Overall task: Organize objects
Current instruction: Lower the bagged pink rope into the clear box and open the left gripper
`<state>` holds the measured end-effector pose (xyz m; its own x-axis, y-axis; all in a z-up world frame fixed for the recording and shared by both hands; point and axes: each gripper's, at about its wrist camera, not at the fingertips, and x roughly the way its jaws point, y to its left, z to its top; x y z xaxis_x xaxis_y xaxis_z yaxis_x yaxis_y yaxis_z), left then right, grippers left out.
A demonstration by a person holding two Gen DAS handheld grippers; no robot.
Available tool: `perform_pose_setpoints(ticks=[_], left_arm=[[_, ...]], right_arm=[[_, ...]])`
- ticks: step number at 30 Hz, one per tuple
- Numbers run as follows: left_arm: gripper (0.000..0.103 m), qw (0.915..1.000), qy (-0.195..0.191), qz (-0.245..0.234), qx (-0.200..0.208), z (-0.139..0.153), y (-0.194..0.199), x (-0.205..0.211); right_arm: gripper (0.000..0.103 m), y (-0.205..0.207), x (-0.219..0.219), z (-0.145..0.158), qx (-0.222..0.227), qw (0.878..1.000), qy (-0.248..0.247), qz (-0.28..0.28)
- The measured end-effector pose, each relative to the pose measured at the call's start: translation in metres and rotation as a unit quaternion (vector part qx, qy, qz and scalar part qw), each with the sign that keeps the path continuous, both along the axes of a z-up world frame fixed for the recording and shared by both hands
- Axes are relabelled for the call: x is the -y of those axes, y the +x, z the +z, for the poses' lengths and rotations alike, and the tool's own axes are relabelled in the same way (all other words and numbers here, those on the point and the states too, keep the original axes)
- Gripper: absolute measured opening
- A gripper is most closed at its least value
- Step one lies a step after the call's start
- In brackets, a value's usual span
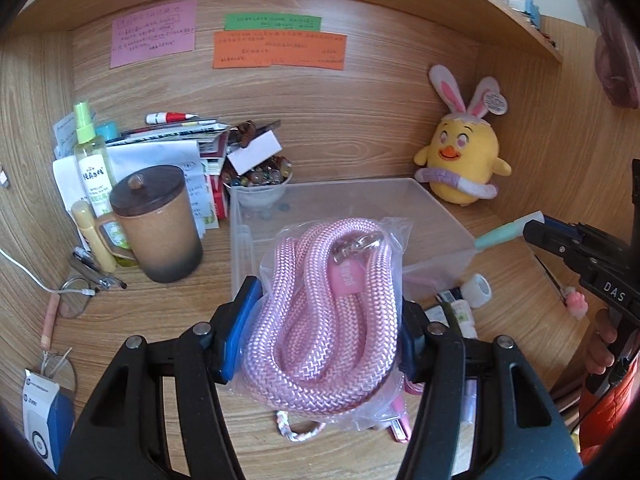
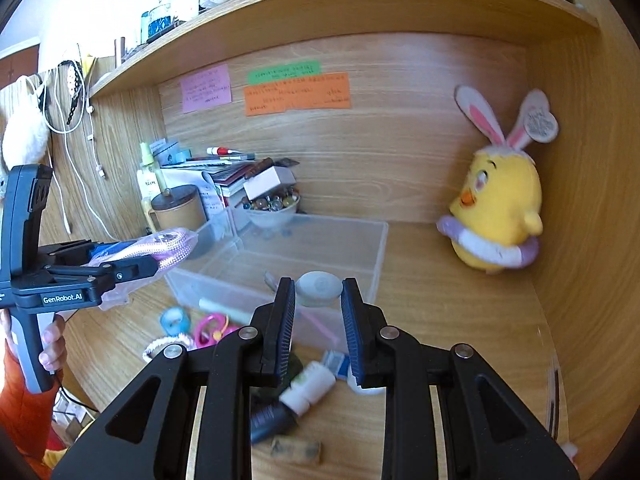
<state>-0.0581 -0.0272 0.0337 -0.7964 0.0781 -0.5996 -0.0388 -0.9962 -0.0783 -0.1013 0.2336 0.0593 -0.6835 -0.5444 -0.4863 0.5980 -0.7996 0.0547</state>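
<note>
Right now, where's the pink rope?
Left wrist view: bagged pink rope is clamped in the left gripper, held above the desk just before the clear bin.

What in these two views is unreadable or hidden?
- Notes on the back wall: handwriting too small, both views.
- Desk items under the bagged pink rope: covered by it and the left gripper, left view.
- Tubes below the right gripper: blurred, partly hidden, right view.

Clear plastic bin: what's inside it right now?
The clear plastic bin looks almost empty: wood grain shows through its floor, with a few small dark bits near the back wall. From the left wrist view, the bagged pink rope in the left gripper hides the near part.
</note>
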Motion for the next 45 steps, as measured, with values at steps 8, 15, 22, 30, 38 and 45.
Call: perform_pose_setpoints(ticks=[8,15,22,30,38,45], left_arm=[[0.059,0.9994,-0.019,0.016,0.025,-0.009,-0.032,0.005],[0.059,0.9979,-0.025,0.012,0.058,-0.02,-0.059,0.004],[0.059,0.9962,-0.022,0.005,0.085,-0.027,-0.078,0.003],[0.059,0.9954,-0.022,-0.002,0.094,-0.03,-0.088,-0.001],[0.067,0.9964,-0.013,-0.007,0.083,-0.022,-0.078,-0.004],[0.082,0.9988,-0.034,-0.005,0.035,0.002,-0.054,-0.009]], right_arm=[[0.022,-0.03,0.039,-0.004,-0.006,0.999,0.038,0.016],[0.022,-0.063,0.061,-0.028,0.039,0.997,0.069,0.024],[0.022,-0.08,0.067,-0.044,0.075,0.993,0.085,0.028],[0.022,-0.083,0.071,-0.049,0.083,0.991,0.097,0.032],[0.026,-0.079,0.069,-0.041,0.082,0.992,0.091,0.037],[0.037,-0.067,0.059,-0.031,0.066,0.994,0.083,0.035]])
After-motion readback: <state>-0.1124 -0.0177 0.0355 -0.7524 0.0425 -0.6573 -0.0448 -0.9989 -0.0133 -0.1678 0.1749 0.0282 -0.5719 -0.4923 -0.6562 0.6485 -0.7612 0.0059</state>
